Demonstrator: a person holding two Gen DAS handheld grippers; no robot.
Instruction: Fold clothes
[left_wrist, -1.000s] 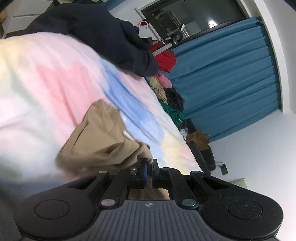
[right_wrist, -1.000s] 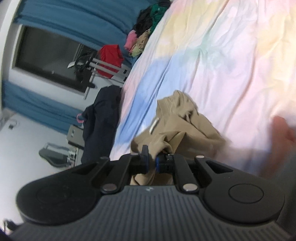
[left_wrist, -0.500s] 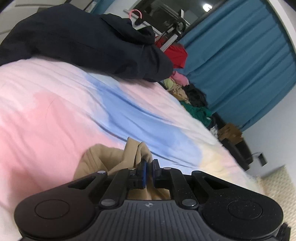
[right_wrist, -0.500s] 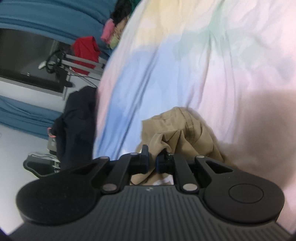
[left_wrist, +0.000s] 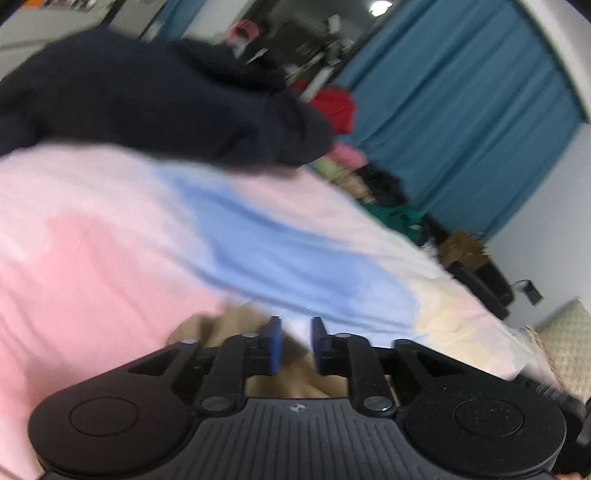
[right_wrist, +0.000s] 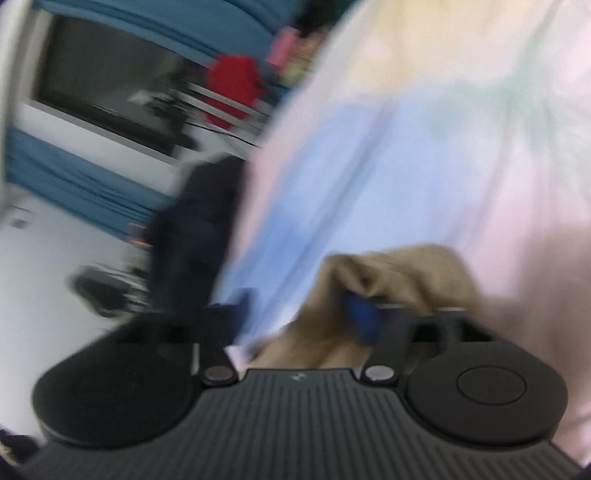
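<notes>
Pastel bedding (left_wrist: 110, 266) in pink, blue and pale yellow fills both wrist views, with blue curtains (left_wrist: 461, 122) at about 1 o'clock in the left view and a dark window (right_wrist: 107, 92) at 10 o'clock in the right view. A black garment (left_wrist: 147, 99) lies along the far edge of the bed at 11 o'clock in the left view, and a red garment (left_wrist: 338, 109) hangs beyond it. The tan garment (right_wrist: 399, 280) rests on the bedding directly in front of both grippers, bunched into a low heap; blur hides which way its long axis runs. A second ago it was held up from the bed, pinched in both tools with the jaws pressed together; now it lies lower and both views sit nearer the sheet. The left gripper (left_wrist: 294, 341) has its jaws opening, moderately spread, with tan fabric showing below the gap but neither blue pad pressing it. The right gripper (right_wrist: 303, 314) has its jaws opening too, spread wide; a fold of the tan cloth drapes over the right-hand finger (right_wrist: 364, 317) and touches it, while the other finger stands apart over the blue sheet, so nothing is pinched.
</notes>
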